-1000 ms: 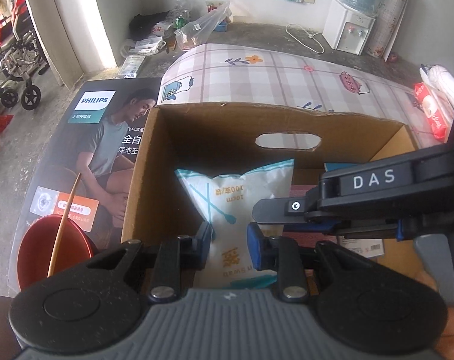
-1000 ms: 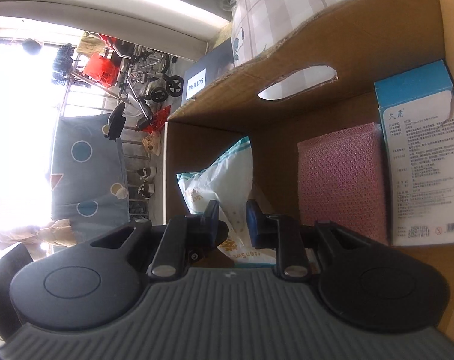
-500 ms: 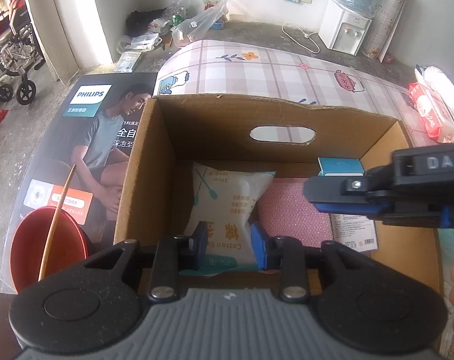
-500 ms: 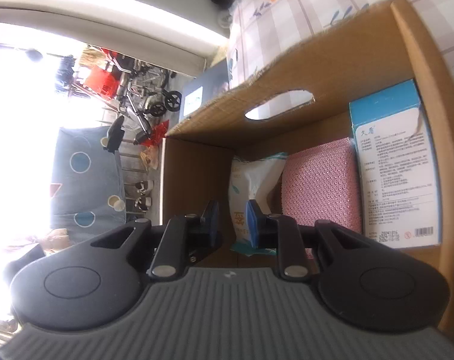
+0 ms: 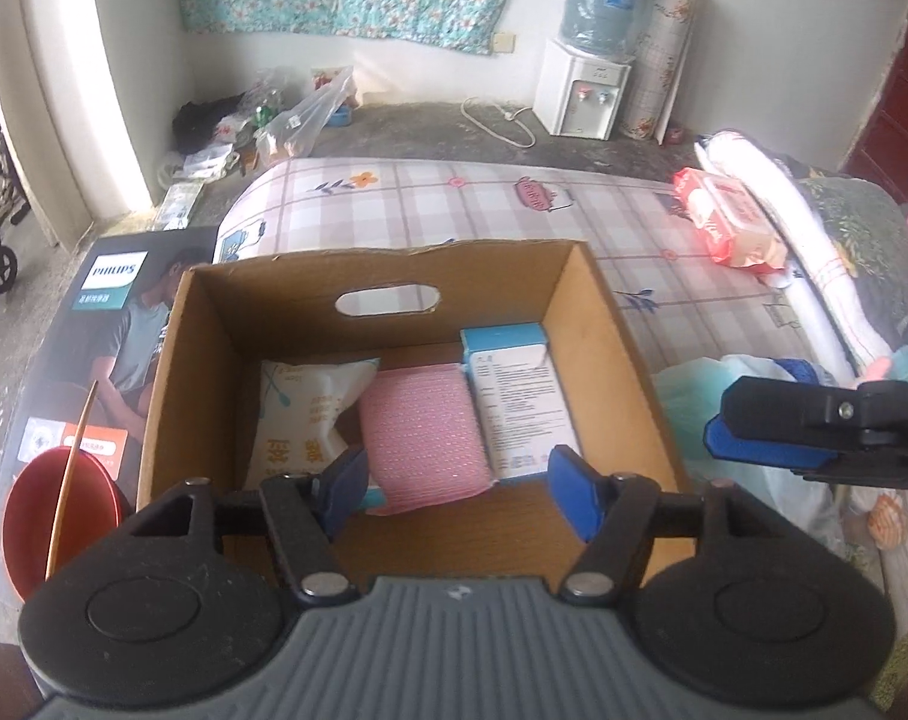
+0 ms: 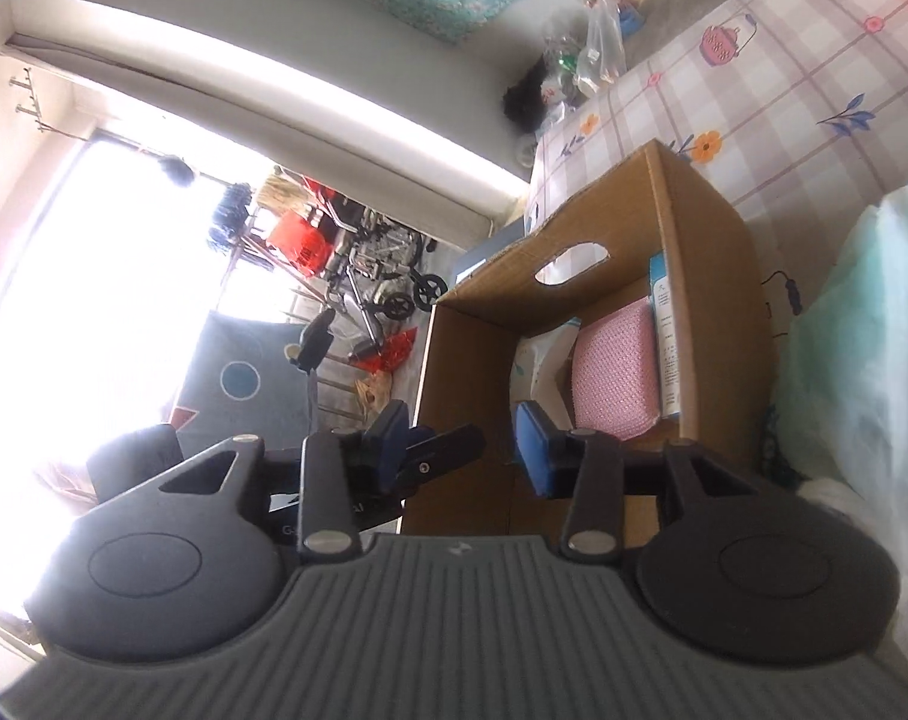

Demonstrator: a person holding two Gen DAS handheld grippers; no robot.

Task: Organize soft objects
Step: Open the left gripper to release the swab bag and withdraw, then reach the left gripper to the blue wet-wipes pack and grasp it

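An open cardboard box (image 5: 604,336) stands on a checked mattress. Inside lie a white cotton swab bag (image 5: 307,414) at the left, a pink textured pack (image 5: 421,426) in the middle and a blue-and-white box (image 5: 517,396) at the right. My left gripper (image 5: 463,483) is open and empty above the box's near edge. My right gripper (image 6: 460,441) is open and empty, outside the cardboard box (image 6: 718,282) to its right; it also shows in the left wrist view (image 5: 826,429). The pink pack (image 6: 616,378) shows in the right wrist view too.
A red bucket with a stick (image 5: 58,510) stands left of the box beside a Philips carton (image 5: 112,312). A pale green plastic bag (image 5: 712,396) lies right of the box. A red tissue pack (image 5: 724,222) and folded bedding (image 5: 826,294) lie at the right.
Both grippers pulled back up and out of the box and opened. The cotton swab bag, held upright by the left gripper earlier, now lies released in the box's left side.
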